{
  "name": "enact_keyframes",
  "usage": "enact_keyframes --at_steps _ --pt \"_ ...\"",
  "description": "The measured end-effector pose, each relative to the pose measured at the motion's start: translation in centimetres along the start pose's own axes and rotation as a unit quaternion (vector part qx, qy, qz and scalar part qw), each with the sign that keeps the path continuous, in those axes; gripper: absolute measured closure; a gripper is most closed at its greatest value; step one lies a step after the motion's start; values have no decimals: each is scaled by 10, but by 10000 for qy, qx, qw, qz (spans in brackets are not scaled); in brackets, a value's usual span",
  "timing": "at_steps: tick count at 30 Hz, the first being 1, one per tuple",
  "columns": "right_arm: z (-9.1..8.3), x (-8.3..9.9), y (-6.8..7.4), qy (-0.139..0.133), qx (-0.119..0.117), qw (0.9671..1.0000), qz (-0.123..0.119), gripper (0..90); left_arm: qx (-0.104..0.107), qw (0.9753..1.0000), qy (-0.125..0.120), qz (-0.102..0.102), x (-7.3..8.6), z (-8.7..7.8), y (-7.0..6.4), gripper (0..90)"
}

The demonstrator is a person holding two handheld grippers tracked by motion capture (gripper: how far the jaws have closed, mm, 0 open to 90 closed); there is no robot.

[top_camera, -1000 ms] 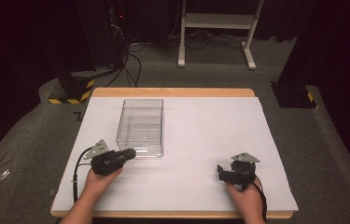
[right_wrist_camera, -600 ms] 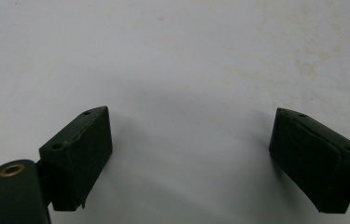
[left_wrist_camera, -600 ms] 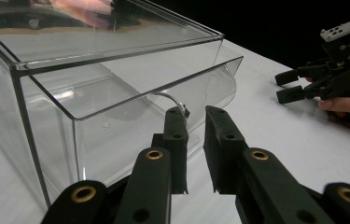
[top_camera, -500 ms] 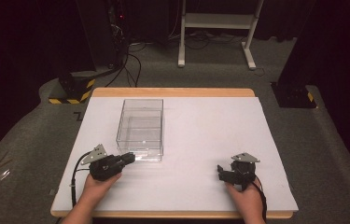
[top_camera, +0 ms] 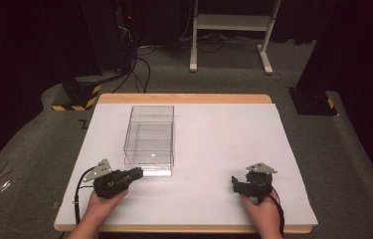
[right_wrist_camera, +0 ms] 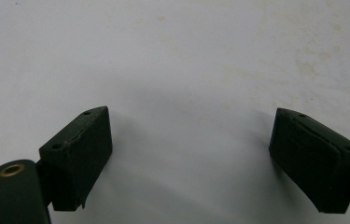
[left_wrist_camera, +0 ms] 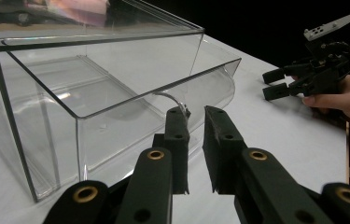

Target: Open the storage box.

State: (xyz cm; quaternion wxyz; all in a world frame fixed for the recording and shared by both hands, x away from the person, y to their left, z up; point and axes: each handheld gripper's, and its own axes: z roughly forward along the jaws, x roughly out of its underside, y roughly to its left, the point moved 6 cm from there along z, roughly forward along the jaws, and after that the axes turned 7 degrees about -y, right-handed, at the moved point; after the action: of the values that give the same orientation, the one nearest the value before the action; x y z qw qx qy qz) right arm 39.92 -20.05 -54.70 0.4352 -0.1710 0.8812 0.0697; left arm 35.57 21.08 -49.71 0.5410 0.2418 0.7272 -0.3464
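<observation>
A clear plastic box (top_camera: 149,134) (left_wrist_camera: 93,70) stands left of the middle of the white table (top_camera: 224,134). Its clear drawer (top_camera: 156,172) (left_wrist_camera: 219,86) sticks out a little from the near end, with a curved front. My left gripper (top_camera: 137,173) (left_wrist_camera: 195,121) is at the drawer's near left corner. Its jaws are almost together, and the drawer's thin front lip runs in between them. My right gripper (top_camera: 234,183) (right_wrist_camera: 189,140) (left_wrist_camera: 275,83) rests near the table's front right. It is open over bare table, with nothing between its jaws.
A wooden rim (top_camera: 184,98) shows along the table's far edge. On the floor behind stand a white frame (top_camera: 229,30) and cables (top_camera: 139,64). A yellow-and-black striped base (top_camera: 77,99) sits at the back left. White surface stretches right of the box.
My left gripper has drawn back toward the person, and the clear drawer front has come out of the box's near end with it. The right gripper has not moved.
</observation>
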Motion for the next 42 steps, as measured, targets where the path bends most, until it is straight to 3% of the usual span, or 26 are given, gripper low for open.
enact_keyframes --at_steps 42 --pt "0 0 0 1 -3 10000 4 134 204 9998 -17 -44 11 -20 -25 817"
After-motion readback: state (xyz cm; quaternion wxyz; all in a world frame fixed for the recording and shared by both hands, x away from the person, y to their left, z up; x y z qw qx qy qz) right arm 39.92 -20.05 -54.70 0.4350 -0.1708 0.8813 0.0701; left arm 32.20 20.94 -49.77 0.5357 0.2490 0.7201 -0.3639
